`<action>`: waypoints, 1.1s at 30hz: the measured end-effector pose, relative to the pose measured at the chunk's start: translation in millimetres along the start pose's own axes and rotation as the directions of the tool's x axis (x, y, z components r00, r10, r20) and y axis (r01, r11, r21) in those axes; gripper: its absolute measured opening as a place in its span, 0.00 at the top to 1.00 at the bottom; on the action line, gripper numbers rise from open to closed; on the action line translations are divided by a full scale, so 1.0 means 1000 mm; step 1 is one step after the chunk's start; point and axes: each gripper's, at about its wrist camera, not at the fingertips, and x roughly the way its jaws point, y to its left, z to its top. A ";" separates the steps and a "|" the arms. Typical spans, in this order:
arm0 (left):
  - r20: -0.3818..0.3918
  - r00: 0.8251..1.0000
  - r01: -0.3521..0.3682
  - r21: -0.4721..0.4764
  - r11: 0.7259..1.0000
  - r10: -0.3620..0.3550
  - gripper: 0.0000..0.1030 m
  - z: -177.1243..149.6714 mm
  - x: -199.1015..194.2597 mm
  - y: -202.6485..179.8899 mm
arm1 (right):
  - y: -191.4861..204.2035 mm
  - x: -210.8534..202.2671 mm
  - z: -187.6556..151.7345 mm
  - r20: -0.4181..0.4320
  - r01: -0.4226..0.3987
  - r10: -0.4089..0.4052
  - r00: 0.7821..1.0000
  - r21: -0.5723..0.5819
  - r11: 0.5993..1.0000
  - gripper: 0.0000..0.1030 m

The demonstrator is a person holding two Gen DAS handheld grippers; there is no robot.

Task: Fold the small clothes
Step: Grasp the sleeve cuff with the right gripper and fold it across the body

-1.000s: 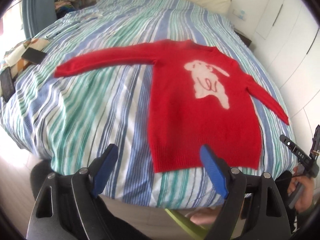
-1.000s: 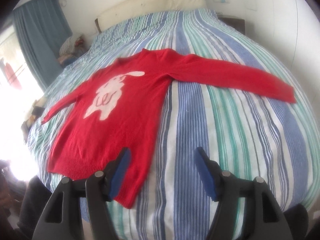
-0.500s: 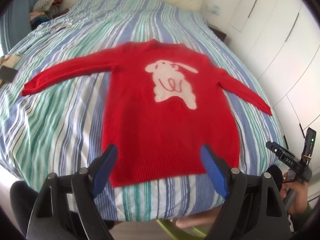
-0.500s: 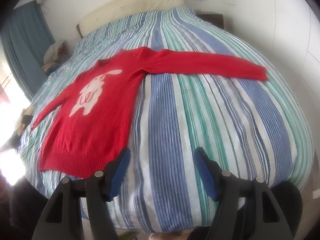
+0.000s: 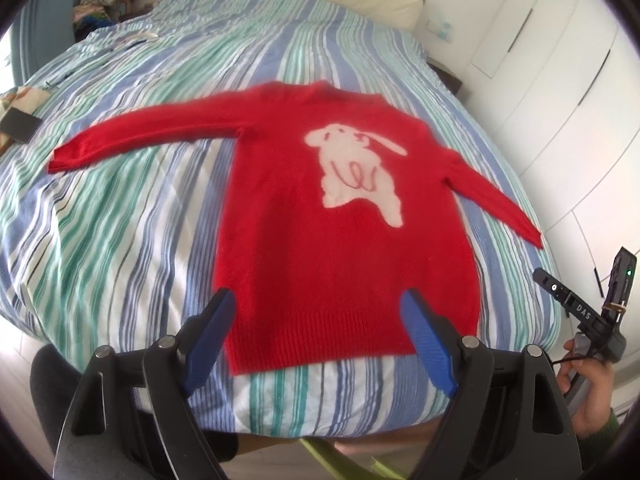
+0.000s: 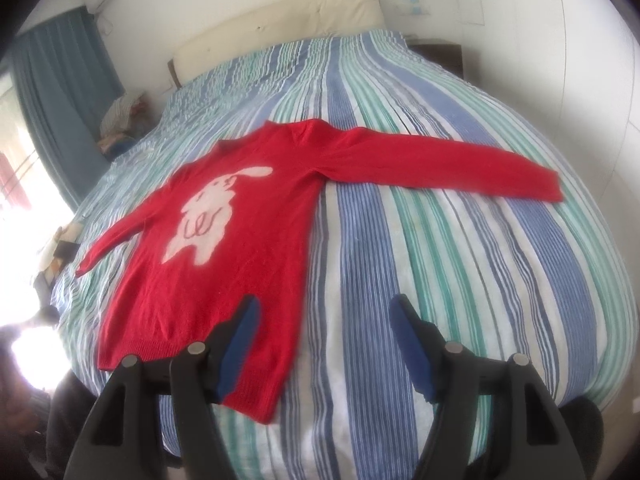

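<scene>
A small red sweater (image 5: 320,216) with a white rabbit on its chest lies flat on the striped bed, both sleeves spread out, hem toward me. It also shows in the right wrist view as the sweater (image 6: 248,224), left of centre. My left gripper (image 5: 320,336) is open above the hem, holding nothing. My right gripper (image 6: 324,340) is open too, hovering over the hem's right corner and the bare sheet beside it, holding nothing. The right gripper's handle (image 5: 588,320) and a hand show at the lower right in the left wrist view.
The bed (image 5: 120,216) has a blue, green and white striped sheet and a cream headboard (image 6: 280,28). A clothes pile (image 5: 108,0) sits at the far left. A dark flat object (image 5: 20,126) lies at the left edge. White wardrobe doors (image 5: 560,80) stand on the right.
Both views have swung: the sweater slid left in the left wrist view, then back somewhat right; in the right wrist view it shifted left, then returned nearer. Both jaws stay open.
</scene>
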 end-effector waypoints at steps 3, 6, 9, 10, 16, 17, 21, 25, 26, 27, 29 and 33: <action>-0.009 1.000 -0.001 0.011 1.000 0.001 0.17 -0.003 0.004 -0.002 | -0.001 0.001 0.003 0.005 -0.005 0.005 1.000 0.018 1.000 0.35; -0.013 1.000 -0.010 0.022 1.000 0.010 0.17 -0.004 0.003 -0.002 | -0.003 0.000 0.004 0.006 -0.012 0.012 1.000 0.025 1.000 0.35; 0.000 1.000 -0.024 0.024 0.999 0.024 0.17 -0.003 0.000 0.001 | -0.005 -0.002 0.005 0.010 -0.009 0.009 1.000 0.020 1.000 0.35; 0.005 1.000 -0.031 0.023 0.999 0.031 0.17 -0.002 -0.001 0.003 | -0.007 -0.003 0.005 0.010 -0.009 0.008 1.000 0.020 1.000 0.35; 0.034 0.998 -0.058 -0.005 0.998 0.058 0.16 0.005 -0.006 0.016 | -0.019 -0.004 0.020 0.017 -0.012 0.012 1.000 -0.002 1.000 0.35; 0.039 0.998 -0.055 -0.014 0.998 0.056 0.16 0.008 -0.007 0.018 | -0.024 -0.005 0.026 0.024 -0.022 0.021 0.999 0.003 1.000 0.35; 0.056 0.996 -0.067 -0.018 0.998 0.068 0.13 0.016 -0.009 0.018 | -0.061 -0.007 0.055 0.086 -0.019 0.014 0.996 0.058 0.998 0.34; 0.056 0.995 -0.082 -0.006 0.997 0.083 0.13 0.021 -0.009 0.012 | -0.132 0.005 0.075 0.142 -0.030 -0.004 0.990 0.239 0.971 0.33; 0.056 0.995 -0.086 -0.005 0.996 0.087 0.13 0.021 -0.009 0.010 | -0.154 0.011 0.077 0.145 -0.054 0.009 0.989 0.308 0.950 0.33; 0.057 0.994 -0.091 -0.004 0.996 0.091 0.13 0.020 -0.009 0.009 | -0.179 0.020 0.077 0.141 -0.079 0.026 0.990 0.387 0.919 0.33; 0.053 0.993 -0.103 -0.004 0.995 0.103 0.12 0.017 -0.008 0.008 | -0.225 0.036 0.068 0.132 -0.127 0.063 0.989 0.567 0.814 0.33; 0.013 0.993 -0.114 -0.011 0.993 0.114 0.12 0.010 0.001 0.010 | -0.282 0.060 0.040 0.181 -0.232 0.145 0.973 0.789 0.568 0.33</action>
